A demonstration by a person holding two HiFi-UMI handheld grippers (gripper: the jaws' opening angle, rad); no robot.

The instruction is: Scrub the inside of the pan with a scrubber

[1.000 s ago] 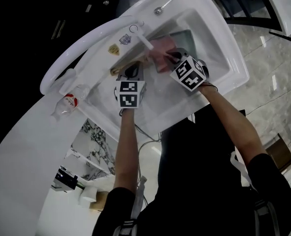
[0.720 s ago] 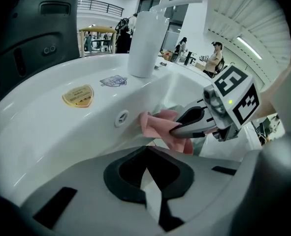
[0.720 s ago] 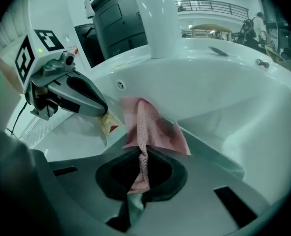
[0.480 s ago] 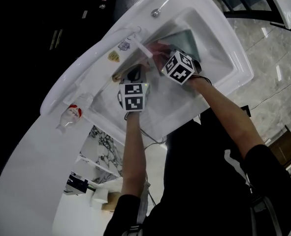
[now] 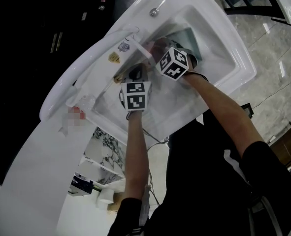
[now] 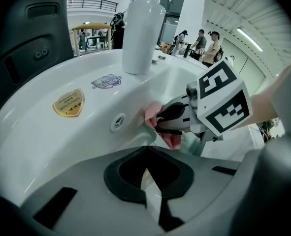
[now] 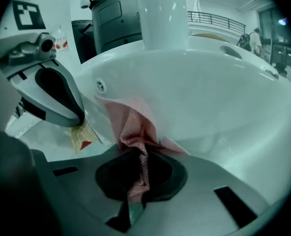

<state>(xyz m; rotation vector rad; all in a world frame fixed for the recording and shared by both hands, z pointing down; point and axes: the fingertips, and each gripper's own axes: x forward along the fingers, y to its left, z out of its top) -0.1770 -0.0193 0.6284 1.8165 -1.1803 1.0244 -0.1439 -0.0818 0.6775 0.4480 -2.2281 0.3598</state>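
The right gripper (image 7: 138,181) has its jaws closed on a pink mesh scrubber (image 7: 135,127). The cloth bunches up between the jaws and spreads out ahead of them, lying flat against a pale surface low inside the white sink (image 5: 236,50). From the head view, this gripper reaches into the far half of the sink. The grey-green pan (image 5: 187,35) lies there, tilted against the sink's far wall, and the scrubber sits at the pan's near-left edge.

The left gripper (image 6: 149,181) has its jaws drawn almost together on a thin, pale strip. The right gripper view shows this as a tan handle (image 7: 83,137) pinched at the left gripper's tip. That handle lies toward the left side of the sink, just beside the scrubber.

A white faucet (image 6: 141,33) rises from the sink's back rim. Beside it on the rim are a gold sticker (image 6: 69,103) and a blue one (image 6: 107,81). A small round overflow hole (image 6: 118,122) sits in the sink wall below the stickers.
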